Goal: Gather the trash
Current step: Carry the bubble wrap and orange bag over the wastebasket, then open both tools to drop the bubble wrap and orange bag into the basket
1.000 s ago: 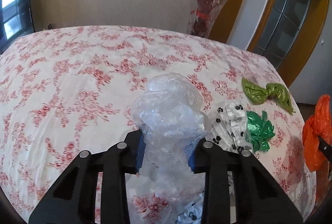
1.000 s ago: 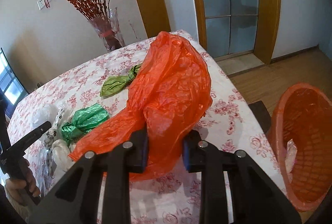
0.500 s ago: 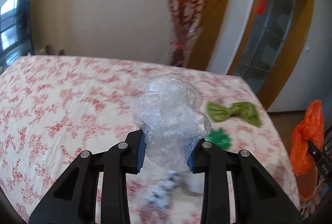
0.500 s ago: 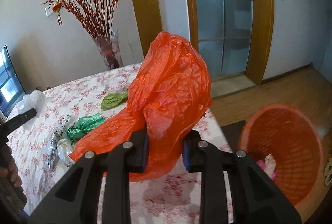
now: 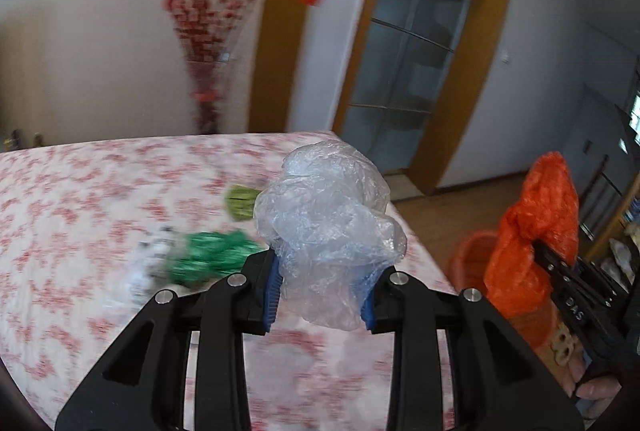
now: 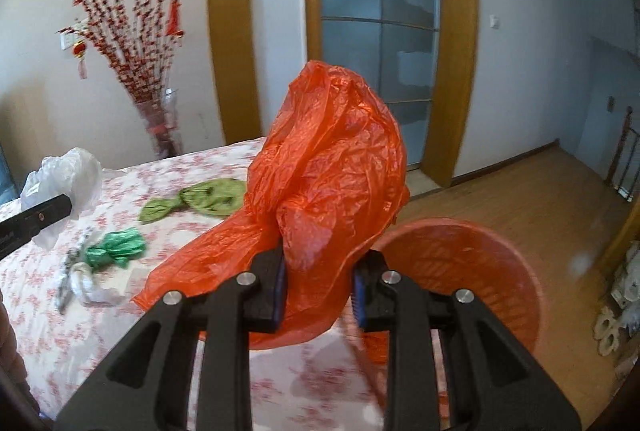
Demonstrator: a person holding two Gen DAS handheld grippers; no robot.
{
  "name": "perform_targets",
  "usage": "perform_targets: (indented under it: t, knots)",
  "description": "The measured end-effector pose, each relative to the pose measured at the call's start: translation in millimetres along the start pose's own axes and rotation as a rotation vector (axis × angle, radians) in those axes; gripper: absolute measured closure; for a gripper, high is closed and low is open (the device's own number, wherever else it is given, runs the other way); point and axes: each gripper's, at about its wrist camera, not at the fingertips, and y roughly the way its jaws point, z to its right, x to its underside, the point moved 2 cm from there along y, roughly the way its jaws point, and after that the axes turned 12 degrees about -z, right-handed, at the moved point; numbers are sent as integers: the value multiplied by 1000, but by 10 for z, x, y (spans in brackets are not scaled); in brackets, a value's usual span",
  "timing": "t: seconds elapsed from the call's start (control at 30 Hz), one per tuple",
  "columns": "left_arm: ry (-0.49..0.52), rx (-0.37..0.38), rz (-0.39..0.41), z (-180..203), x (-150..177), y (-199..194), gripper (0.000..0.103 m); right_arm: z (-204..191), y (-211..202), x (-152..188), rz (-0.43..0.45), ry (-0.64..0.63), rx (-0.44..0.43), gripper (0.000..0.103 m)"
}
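Observation:
My left gripper (image 5: 320, 289) is shut on a crumpled clear plastic bag (image 5: 328, 223), held up over the right end of the floral table (image 5: 80, 215). My right gripper (image 6: 318, 281) is shut on an orange plastic bag (image 6: 332, 171), which hangs near the table's end beside the orange basket (image 6: 480, 271) on the floor. In the left wrist view the orange bag (image 5: 536, 231) and the right gripper (image 5: 560, 271) show at the far right, with the basket (image 5: 472, 255) partly behind them. On the table lie a dark green wrapper (image 6: 116, 245), an olive green wrapper (image 6: 196, 201) and a white spotted piece (image 6: 80, 279).
A glass vase of red branches (image 6: 160, 127) stands at the table's far edge by the wall. Behind it is a wood-framed glass door (image 6: 380, 43). Wooden floor (image 6: 540, 199) spreads to the right of the basket. Slippers (image 6: 608, 327) lie at the far right.
Both grippers have lifted and swung right with their bags, away from the table's middle. The basket has come closer under the orange bag. The left view is now blurred by motion.

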Motion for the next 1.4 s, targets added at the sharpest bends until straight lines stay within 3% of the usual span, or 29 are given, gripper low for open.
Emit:
perform_targets:
  t: [0.27, 0.63, 1.4]
  knots:
    - [81, 101, -50, 703, 78, 274, 72, 568, -57, 105, 25, 39, 122, 77]
    - [171, 192, -127, 1431, 217, 616, 72, 1170, 7, 287, -3, 116, 183, 77]
    - [243, 263, -240, 2104, 409, 1086, 72, 1682, 328, 413, -64, 181, 211, 77]
